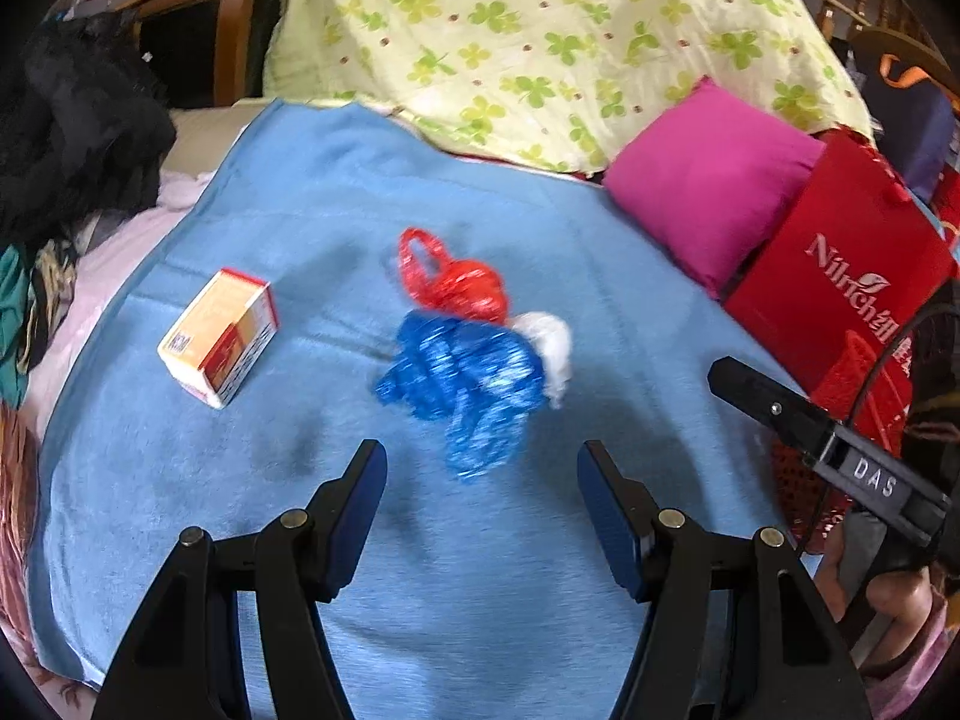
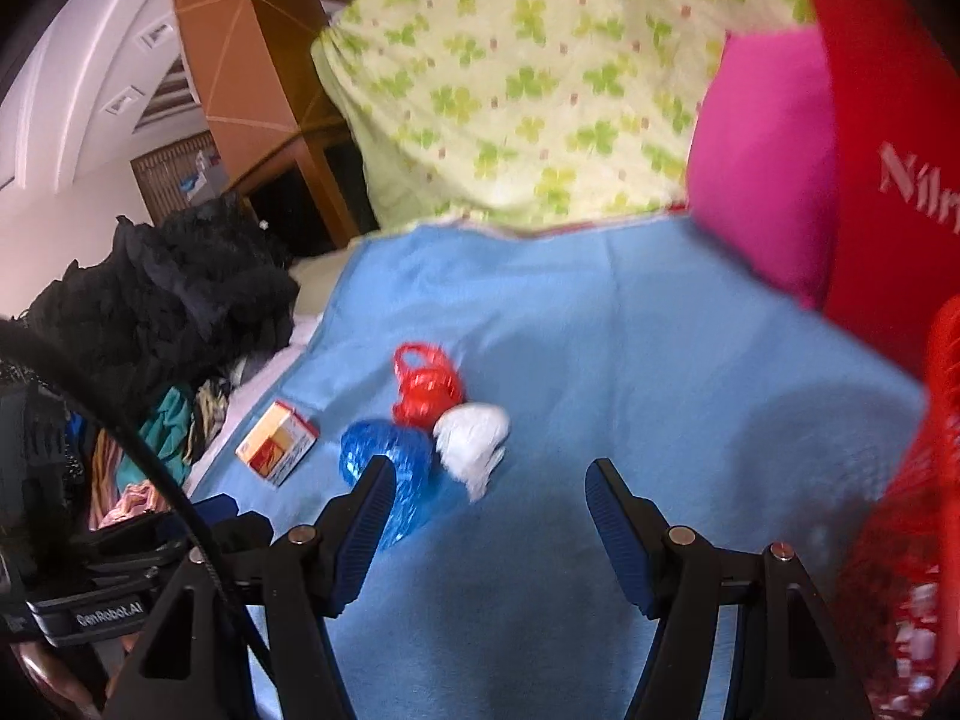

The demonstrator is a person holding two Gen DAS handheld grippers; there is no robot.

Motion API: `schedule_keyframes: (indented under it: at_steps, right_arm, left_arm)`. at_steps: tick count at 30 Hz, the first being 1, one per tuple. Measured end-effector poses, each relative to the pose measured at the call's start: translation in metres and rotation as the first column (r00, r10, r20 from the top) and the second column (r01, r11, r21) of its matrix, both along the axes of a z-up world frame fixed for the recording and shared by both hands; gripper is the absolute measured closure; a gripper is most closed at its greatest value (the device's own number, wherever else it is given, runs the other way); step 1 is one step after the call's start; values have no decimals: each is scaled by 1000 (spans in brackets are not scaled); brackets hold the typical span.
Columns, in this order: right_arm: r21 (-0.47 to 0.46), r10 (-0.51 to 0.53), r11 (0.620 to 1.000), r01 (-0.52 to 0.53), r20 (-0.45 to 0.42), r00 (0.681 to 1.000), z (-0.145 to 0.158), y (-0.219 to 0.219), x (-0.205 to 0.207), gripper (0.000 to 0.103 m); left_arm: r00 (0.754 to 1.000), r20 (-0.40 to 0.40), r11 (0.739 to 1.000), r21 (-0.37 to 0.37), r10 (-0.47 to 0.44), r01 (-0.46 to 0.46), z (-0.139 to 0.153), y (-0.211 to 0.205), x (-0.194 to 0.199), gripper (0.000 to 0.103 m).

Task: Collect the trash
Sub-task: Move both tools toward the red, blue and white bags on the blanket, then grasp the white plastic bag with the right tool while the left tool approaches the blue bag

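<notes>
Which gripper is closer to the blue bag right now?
Left, by a little. The left gripper has the blue bag just ahead of its open fingers; the right gripper sits to the bag's right, its left finger overlapping it in view.

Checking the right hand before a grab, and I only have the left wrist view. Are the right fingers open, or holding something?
Observer: The right gripper is open, with nothing between its fingers.
Operator: What's it lined up on?
Observer: The white wad lies just ahead of the gap. The blue bag is partly behind one finger.
Operator: Is the wad clear of the other trash?
Observer: No. It shows whole here and lies against the red bag, and I see no gap to the blue bag either.
</notes>
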State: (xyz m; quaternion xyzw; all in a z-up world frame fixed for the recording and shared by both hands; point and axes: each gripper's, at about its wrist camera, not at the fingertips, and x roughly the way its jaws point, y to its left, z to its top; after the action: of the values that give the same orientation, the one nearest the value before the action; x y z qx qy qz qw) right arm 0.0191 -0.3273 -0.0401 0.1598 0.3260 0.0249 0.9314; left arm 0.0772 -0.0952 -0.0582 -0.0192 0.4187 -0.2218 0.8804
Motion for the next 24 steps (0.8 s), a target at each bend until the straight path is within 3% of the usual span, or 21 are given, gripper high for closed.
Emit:
schedule_keyframes:
  at_steps: [9, 17, 21, 24]
  right_arm:
    - [128, 69, 991, -50, -149, 986, -39, 10, 71, 35]
    - [234, 56, 972, 14, -290, 955, -80, 6, 131, 40]
    - [273, 73, 962, 22, -334, 940, -98, 5, 152, 61]
    - [250, 75, 968, 11, -329, 941, -97, 8, 153, 66]
  left_arm:
    - [996, -40, 997, 25, 76, -75, -23, 33, 29, 36]
    - [992, -66, 995, 22, 103, -102, -31, 41, 53, 36]
    - [995, -45, 996, 22, 88, -87, -27, 34, 60, 36]
    - [993, -53, 994, 3, 109, -109, -27, 38, 67, 36]
